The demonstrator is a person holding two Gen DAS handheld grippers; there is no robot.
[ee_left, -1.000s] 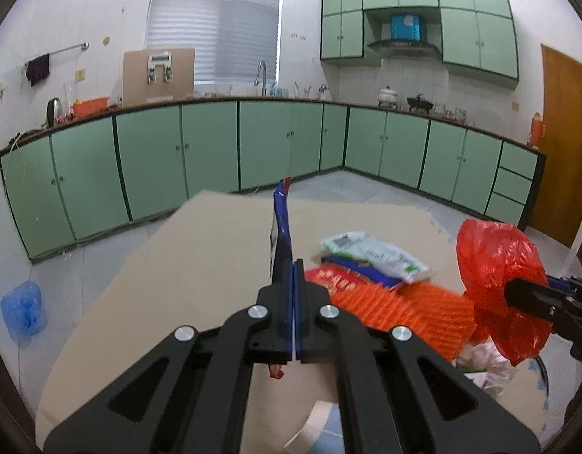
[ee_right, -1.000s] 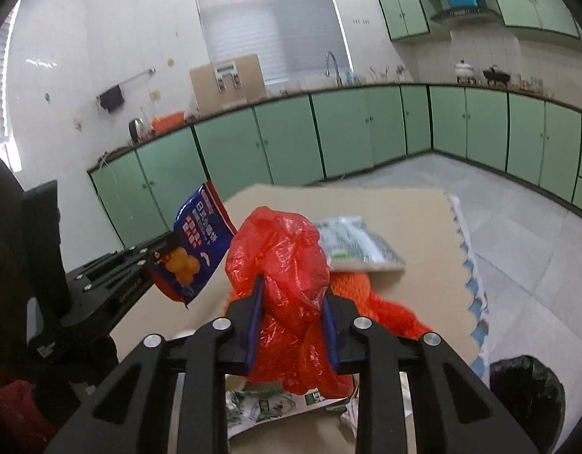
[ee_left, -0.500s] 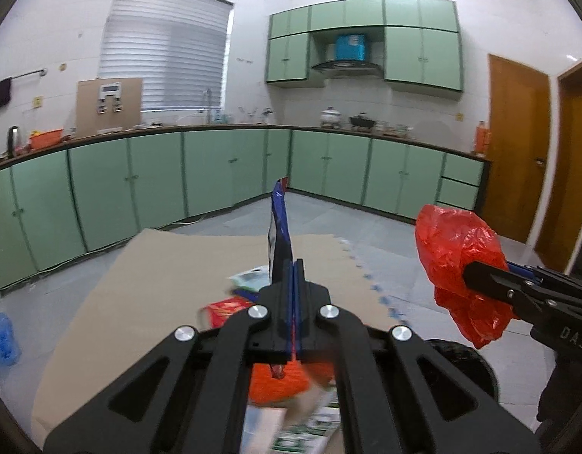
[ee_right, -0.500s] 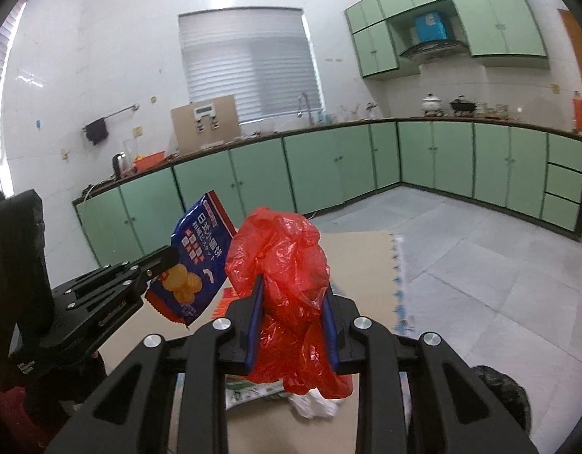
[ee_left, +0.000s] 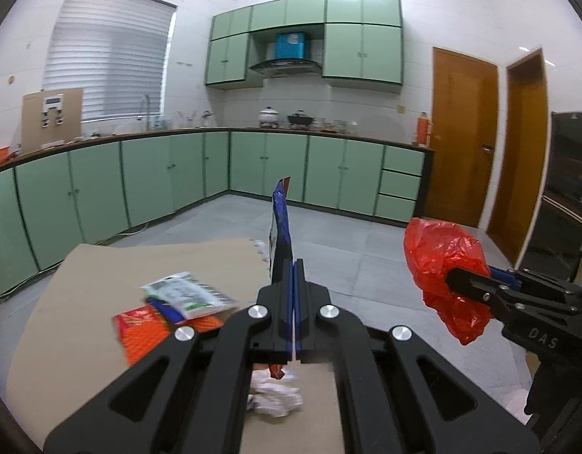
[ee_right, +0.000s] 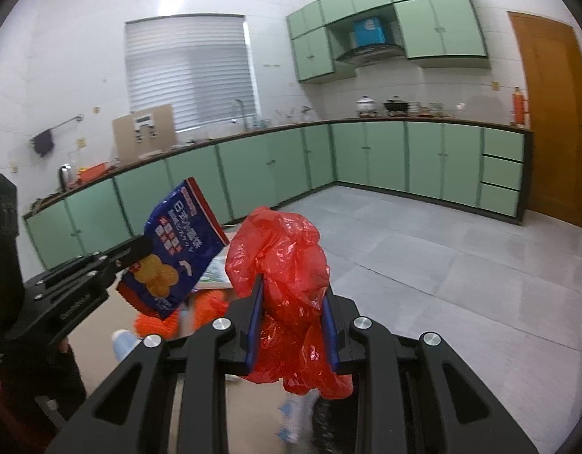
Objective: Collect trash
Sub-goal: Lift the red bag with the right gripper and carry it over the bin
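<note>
My left gripper (ee_left: pixel 293 276) is shut on a blue snack bag (ee_left: pixel 279 227), seen edge-on in the left wrist view and face-on in the right wrist view as the snack bag (ee_right: pixel 177 249). A crumpled red plastic bag (ee_right: pixel 287 265) is pinched between the blue pads of my right gripper (ee_right: pixel 293 291); the same red bag (ee_left: pixel 442 265) hangs at the right of the left wrist view with the right gripper (ee_left: pixel 452 278). Both are held in the air above a cardboard sheet (ee_left: pixel 101 283) with more trash on it.
On the cardboard lie a white-green packet (ee_left: pixel 189 293), a red wrapper (ee_left: pixel 139 325), orange mesh (ee_right: pixel 211 308) and crumpled white paper (ee_left: pixel 276 397). Green cabinets (ee_left: pixel 139 181) line the walls. Grey tiled floor (ee_right: pixel 442 265) stretches right toward brown doors (ee_left: pixel 461 132).
Both grippers have swung right and risen a little with their loads still held. The trash pile on the cardboard has slid left and lower in both views, and the doors have come into sight.
</note>
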